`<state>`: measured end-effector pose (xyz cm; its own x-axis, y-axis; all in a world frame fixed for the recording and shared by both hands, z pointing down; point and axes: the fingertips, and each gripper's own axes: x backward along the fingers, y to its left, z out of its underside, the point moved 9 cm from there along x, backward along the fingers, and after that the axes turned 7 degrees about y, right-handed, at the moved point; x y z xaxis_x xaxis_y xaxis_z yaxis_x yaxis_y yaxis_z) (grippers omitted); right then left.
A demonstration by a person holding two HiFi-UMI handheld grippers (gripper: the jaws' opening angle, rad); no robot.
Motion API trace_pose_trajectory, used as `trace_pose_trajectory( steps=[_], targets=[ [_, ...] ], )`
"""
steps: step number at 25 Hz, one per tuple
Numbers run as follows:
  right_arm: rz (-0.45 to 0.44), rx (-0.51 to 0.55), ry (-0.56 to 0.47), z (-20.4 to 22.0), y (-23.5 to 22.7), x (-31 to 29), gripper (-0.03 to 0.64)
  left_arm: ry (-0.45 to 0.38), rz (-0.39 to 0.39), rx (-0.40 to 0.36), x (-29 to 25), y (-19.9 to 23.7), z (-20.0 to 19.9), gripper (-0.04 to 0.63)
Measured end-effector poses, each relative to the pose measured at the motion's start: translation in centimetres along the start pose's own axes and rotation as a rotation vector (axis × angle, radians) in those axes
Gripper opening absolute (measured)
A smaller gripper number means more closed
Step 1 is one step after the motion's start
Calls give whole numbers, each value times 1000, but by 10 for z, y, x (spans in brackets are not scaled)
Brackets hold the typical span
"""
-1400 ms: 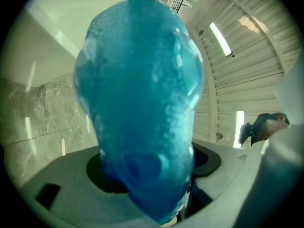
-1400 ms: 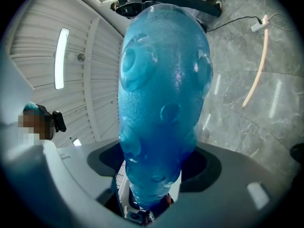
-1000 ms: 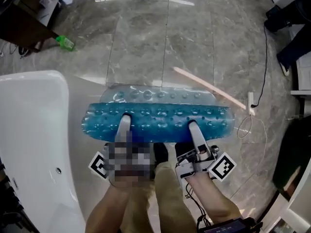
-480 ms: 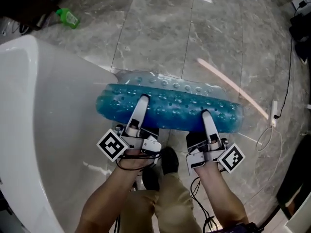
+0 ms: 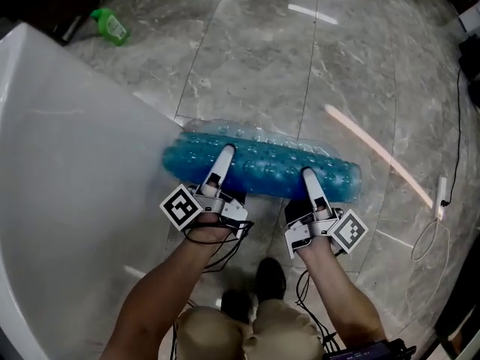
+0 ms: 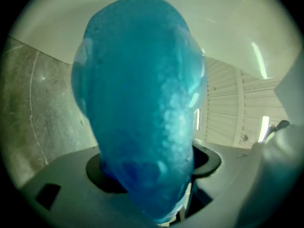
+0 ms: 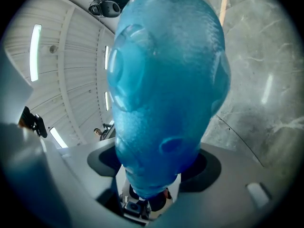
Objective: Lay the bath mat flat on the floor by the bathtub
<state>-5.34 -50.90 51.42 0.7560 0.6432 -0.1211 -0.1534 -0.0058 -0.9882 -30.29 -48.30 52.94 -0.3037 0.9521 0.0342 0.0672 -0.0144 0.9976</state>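
L claw (image 5: 223, 156): jaws closed down on the bath mat (image 5: 262, 167). In the left gripper view blue bumpy mat fills the gap betw. the jaws and bulges out past them, so opening = just the thickness of the bunched mat. R claw (image 5: 307, 177): same, clamped on the mat, blue fold pinched betw. its jaws in the right gripper view. Both grip the near (6 o'clock) edge, jaws pointing toward 12, L approx. a third in from the mat's L end, R approx. a third in from its R end.

Mat: doubled/bunched into a long blue sausage, long axis approx. 9-to-3 o'clock in the head view, R end sitting slightly toward 4. A paler see-through strip runs along its 12 o'clock edge. Can't tell if it touches the floor (image 5: 300, 66) or hangs just over it. L end is just beside the white bathtub (image 5: 67, 163), which takes the 9 o'clock side. Green bottle (image 5: 111, 25) on the floor at approx. 10–11 o'clock, well apart from the mat.
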Motion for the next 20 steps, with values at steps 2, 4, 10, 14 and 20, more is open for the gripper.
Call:
trace_pose_trajectory(
  steps=[2, 4, 10, 14, 20],
  targets=[
    [5, -1, 19, -1, -21, -11, 341, 4, -3, 8, -4, 24, -8, 341],
    [6, 6, 33, -6, -40, -24, 341, 13, -2, 7, -13, 46, -17, 344],
    [7, -24, 42, -13, -101, -45, 342, 57, -48, 6, -29, 99, -29, 360],
    [49, -57, 74, -7, -136, -50, 342, 44, -114, 16, -19, 132, -32, 364],
    [86, -34, 189, -9, -143, -50, 383, 48, -204, 23, -18, 136, -29, 362]
  ],
)
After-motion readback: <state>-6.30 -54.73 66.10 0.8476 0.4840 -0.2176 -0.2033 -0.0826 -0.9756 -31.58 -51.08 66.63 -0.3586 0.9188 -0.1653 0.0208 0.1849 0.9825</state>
